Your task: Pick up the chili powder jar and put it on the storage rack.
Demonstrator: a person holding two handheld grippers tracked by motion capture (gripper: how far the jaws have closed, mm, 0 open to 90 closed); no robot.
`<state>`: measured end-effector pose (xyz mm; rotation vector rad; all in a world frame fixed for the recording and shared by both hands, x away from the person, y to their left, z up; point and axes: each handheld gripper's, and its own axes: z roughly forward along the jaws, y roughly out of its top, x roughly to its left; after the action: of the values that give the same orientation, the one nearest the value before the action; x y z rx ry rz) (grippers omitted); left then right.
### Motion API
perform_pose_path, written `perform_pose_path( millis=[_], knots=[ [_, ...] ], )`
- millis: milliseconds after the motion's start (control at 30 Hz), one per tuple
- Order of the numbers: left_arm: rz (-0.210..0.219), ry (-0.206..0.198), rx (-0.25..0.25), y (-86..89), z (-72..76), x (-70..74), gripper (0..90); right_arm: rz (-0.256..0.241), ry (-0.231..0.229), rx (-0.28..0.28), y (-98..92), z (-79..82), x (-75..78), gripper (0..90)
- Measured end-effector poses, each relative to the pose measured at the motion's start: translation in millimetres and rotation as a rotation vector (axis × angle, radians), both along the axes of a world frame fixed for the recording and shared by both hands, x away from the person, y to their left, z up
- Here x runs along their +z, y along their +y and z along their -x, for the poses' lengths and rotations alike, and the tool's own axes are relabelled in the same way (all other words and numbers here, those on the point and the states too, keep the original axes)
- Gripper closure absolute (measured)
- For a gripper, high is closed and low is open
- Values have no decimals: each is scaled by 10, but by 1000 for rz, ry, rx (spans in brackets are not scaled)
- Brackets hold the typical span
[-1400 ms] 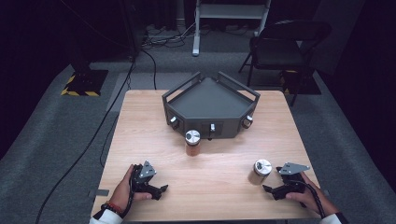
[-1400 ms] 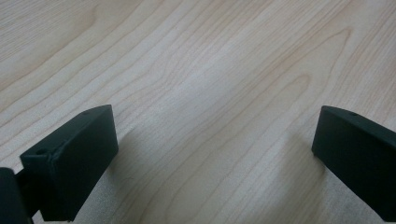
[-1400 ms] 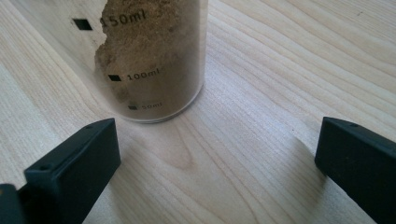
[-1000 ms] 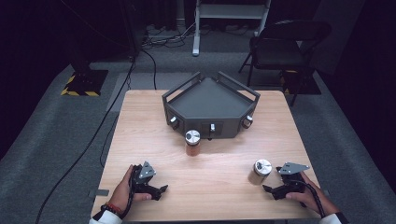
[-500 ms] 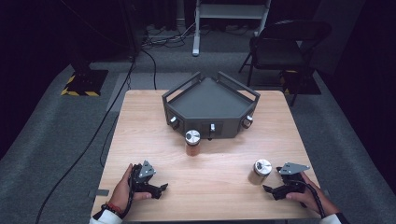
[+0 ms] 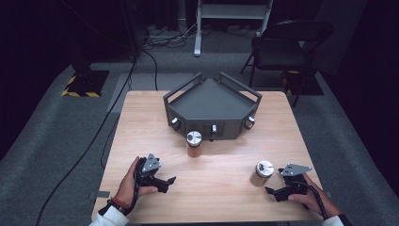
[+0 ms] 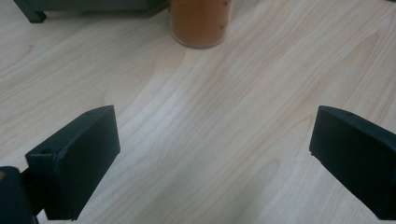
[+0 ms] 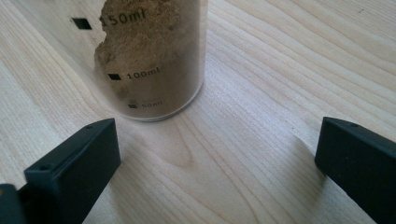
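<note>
Two clear jars with metal lids stand upright on the wooden table (image 6: 221, 183). One with orange powder (image 6: 194, 144) (image 7: 199, 22) is just in front of the dark grey tray. The other, with brown powder (image 6: 262, 173) (image 8: 149, 56) and volume marks, is at the front right. My left gripper (image 6: 168, 181) (image 7: 212, 161) rests open on the table at the front left, its jaws pointing toward the orange jar, far from it. My right gripper (image 6: 269, 191) (image 8: 217, 168) rests open just right of the brown jar, which stands a little beyond its left jaw, untouched.
A dark grey angular tray (image 6: 211, 101) with knobs on its front and rails along its sides stands at the table's back middle. Beyond the table are a black folding chair (image 6: 287, 47), a white stand (image 6: 233, 14) and floor cables (image 6: 94, 136).
</note>
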<state>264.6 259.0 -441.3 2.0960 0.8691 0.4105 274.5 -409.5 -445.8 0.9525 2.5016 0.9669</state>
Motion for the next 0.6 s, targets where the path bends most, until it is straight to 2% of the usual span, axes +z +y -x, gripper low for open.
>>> perform_pose_path(
  millis=[200, 267, 600],
  knots=[
    [12, -20, 10, -19, -48, 40, 14, -1, 0, 3, -4, -4, -2, 0],
    [37, -31, 22, -37, -74, 54, 14, 0, -1, 3, -4, -5, -1, 0],
    [55, -55, 7, -151, -209, 129, 13, 0, 0, 5, -5, -7, -1, 0]
  ],
)
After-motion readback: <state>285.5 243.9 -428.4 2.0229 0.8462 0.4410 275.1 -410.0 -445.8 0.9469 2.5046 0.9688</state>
